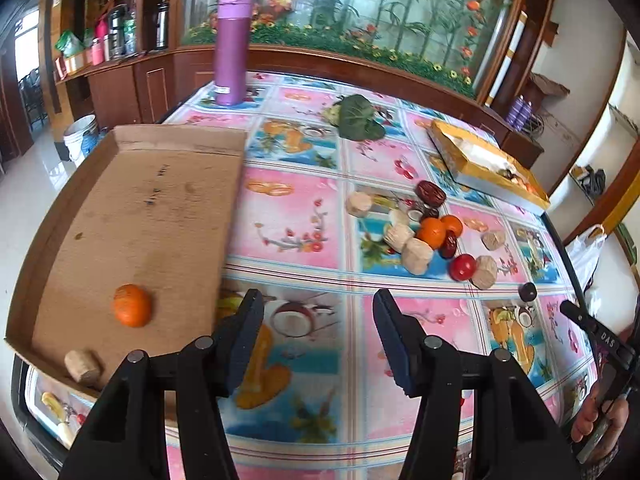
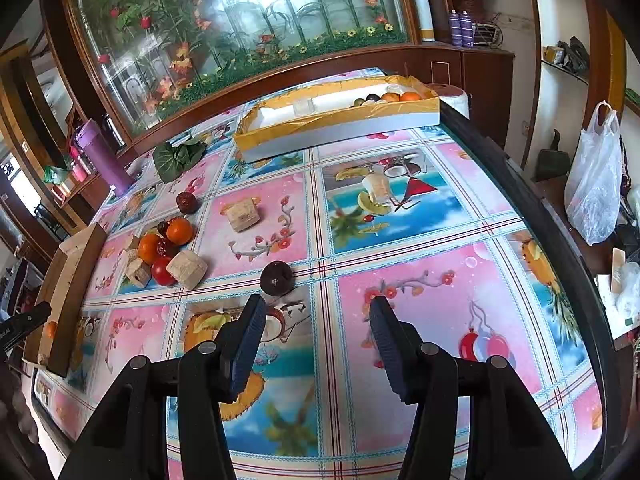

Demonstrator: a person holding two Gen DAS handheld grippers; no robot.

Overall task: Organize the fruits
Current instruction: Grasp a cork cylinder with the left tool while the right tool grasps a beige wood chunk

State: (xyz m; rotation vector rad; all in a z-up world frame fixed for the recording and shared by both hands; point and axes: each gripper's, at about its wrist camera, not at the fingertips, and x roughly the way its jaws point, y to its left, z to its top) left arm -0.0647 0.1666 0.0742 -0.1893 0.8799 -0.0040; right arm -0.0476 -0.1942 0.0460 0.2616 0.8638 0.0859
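Note:
My left gripper (image 1: 318, 300) is open and empty over the tablecloth, just right of a flat cardboard tray (image 1: 132, 168). In the tray lie an orange (image 1: 132, 306) and a beige cork-like chunk (image 1: 82, 366). To the right is a pile of oranges (image 1: 434, 232), a tomato (image 1: 463, 267), red dates (image 1: 430, 193) and beige chunks. My right gripper (image 2: 316, 304) is also open and empty. A dark plum (image 2: 276, 278) lies just beyond its left fingertip. The same pile (image 2: 168, 248) sits further left. A yellow box (image 2: 340, 120) at the back holds oranges (image 2: 400, 97) and other fruit.
A purple flask (image 1: 232, 50) and a green leafy vegetable (image 1: 358, 118) stand at the far side. Loose beige chunks (image 2: 242, 212) lie mid-table. A white plastic bag (image 2: 596, 188) hangs beyond the table's right edge. A hand (image 1: 596, 420) holds the other gripper at the right.

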